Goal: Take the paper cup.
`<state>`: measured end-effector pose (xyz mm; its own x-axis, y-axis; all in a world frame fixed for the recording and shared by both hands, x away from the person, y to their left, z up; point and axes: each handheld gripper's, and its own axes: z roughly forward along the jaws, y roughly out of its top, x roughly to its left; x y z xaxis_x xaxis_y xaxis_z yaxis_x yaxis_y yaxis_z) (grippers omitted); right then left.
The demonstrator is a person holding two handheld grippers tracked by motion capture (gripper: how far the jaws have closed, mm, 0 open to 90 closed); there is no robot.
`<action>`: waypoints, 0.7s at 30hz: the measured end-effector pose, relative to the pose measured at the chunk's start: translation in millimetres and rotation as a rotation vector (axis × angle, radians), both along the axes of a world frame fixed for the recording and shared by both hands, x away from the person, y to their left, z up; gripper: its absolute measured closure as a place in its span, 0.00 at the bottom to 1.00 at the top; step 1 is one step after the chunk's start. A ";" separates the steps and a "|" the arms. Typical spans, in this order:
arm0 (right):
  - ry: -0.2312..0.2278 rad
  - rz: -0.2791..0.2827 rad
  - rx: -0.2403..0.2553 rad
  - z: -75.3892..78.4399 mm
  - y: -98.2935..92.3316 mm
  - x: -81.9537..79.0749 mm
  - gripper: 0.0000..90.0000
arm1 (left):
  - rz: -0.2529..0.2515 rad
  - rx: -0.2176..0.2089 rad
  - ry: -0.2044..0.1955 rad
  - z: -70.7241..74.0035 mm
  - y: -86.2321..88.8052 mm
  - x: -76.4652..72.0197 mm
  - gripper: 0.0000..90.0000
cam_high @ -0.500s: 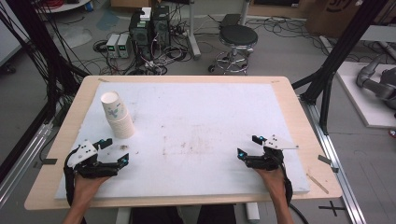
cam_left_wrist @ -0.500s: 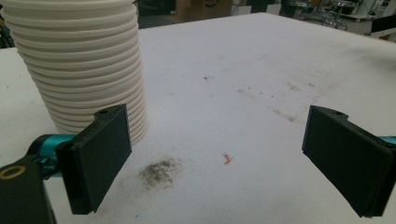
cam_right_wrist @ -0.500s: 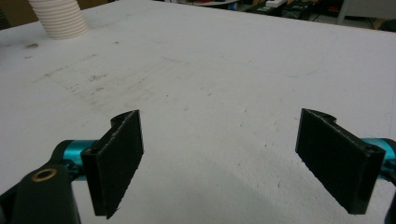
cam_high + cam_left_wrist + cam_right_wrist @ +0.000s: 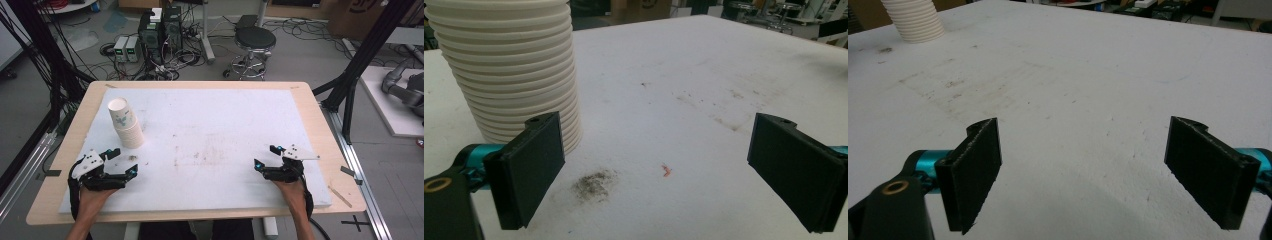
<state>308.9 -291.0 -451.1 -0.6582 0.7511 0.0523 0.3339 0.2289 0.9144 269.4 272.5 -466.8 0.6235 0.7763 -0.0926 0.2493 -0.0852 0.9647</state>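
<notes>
The table (image 4: 310, 107) carries a white mat (image 4: 220, 130), and on its left part stands a stack of paper cups (image 4: 125, 122), upright and slightly leaning. The left gripper (image 4: 122, 162) rests on the mat just beside the stack, its 2 jaws spread wide with nothing between them. The right gripper (image 4: 266, 156) lies well apart from the cups, near the right front edge, also with jaws spread and empty.
</notes>
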 end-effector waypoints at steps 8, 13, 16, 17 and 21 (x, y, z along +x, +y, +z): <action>0.007 0.000 -0.003 0.0 0.7 0.4 0.17 | -0.016 -0.016 -0.002 -0.1 1.2 -0.4 0.09; 0.006 0.002 -0.003 0.0 0.5 1.0 0.17 | -0.043 -0.067 0.002 -0.4 6.8 0.8 0.08; 0.010 0.000 0.000 0.0 0.1 1.3 0.17 | -0.064 -0.073 -0.002 4.3 10.9 1.8 0.08; 0.011 0.002 0.002 0.0 0.1 1.5 0.17 | -0.064 -0.073 -0.002 4.3 10.9 1.8 0.08; 0.017 0.004 -0.001 0.0 0.4 2.0 0.17 | -0.104 -0.092 -0.015 18.4 19.0 0.4 0.08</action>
